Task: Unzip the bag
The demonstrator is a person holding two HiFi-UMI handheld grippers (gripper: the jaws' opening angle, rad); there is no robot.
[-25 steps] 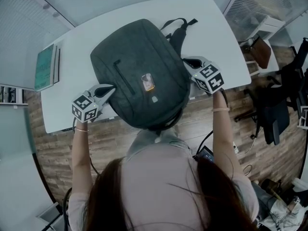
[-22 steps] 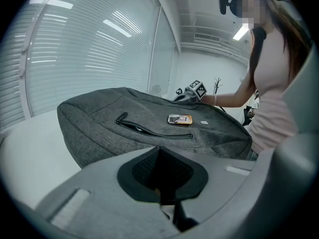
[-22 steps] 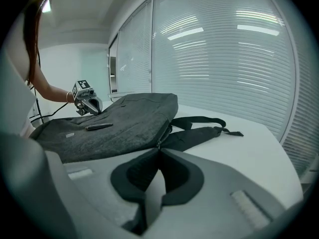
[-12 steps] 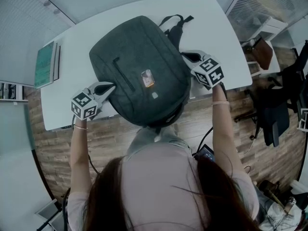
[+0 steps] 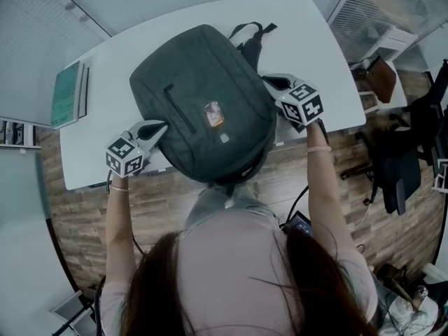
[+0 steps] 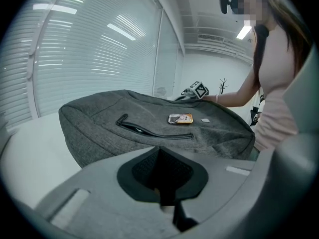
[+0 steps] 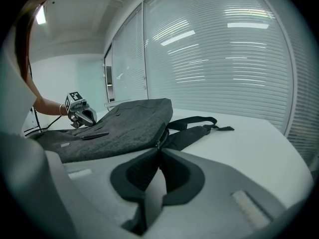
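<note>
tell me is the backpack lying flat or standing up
Lying flat: the backpack rests front side up on the white table, straps spread behind it.

Backpack (image 5: 203, 103) fills mid table (image 5: 315, 40) and overhangs the near edge by the person's body; left gripper (image 5: 159, 126) sits tight at its left side and right gripper (image 5: 269, 81) tight at its right, so no gap there. Straps (image 5: 252, 40) sprawl beyond the backpack's far right corner, and a book (image 5: 68, 95) lies well left of it. Bare tabletop is open left, right & beyond the backpack.
</note>
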